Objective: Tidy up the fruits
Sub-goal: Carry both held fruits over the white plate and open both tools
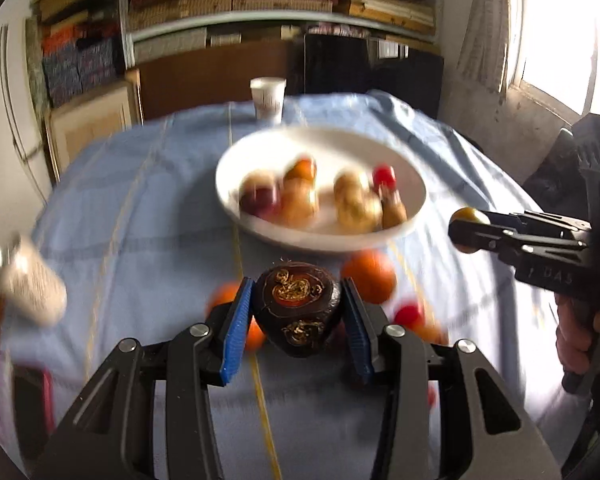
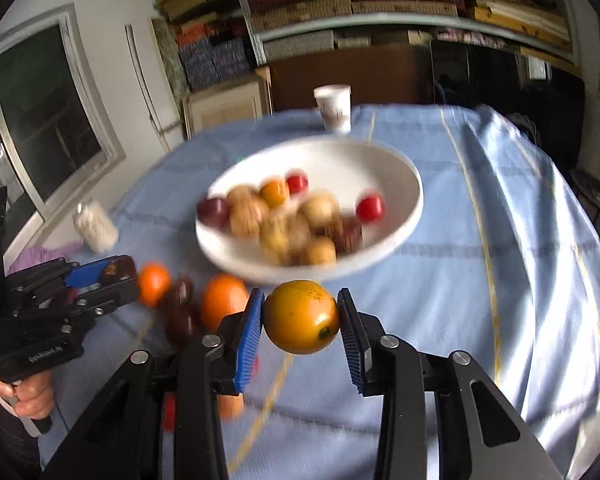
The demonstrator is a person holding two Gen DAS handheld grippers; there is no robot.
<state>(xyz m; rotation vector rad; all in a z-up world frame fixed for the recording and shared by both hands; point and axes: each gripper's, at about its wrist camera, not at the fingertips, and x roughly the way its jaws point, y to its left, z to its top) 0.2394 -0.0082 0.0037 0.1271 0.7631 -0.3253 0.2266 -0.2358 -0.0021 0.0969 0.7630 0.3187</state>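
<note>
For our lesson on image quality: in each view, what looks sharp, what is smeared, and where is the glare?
Left wrist view: dark fruit sharp, white bowl smeared, window overexposed. Right wrist view: yellow-orange fruit crisp, bowl blurred, sunlight glaring on the tablecloth.

white bowl [image 2: 404, 184], pale-blue striped tablecloth [image 2: 500, 280]

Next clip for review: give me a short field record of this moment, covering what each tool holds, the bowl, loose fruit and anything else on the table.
left tool: shut on dark brown fruit
right tool: shut on yellow-orange fruit
white bowl: on the blue tablecloth, holds mixed red, orange, tan and dark fruit
loose fruit: oranges and dark pieces lie on the cloth in front of the bowl
other items: white paper cup behind the bowl, white jar at the cloth's left edge
image quality: motion-blurred
</note>
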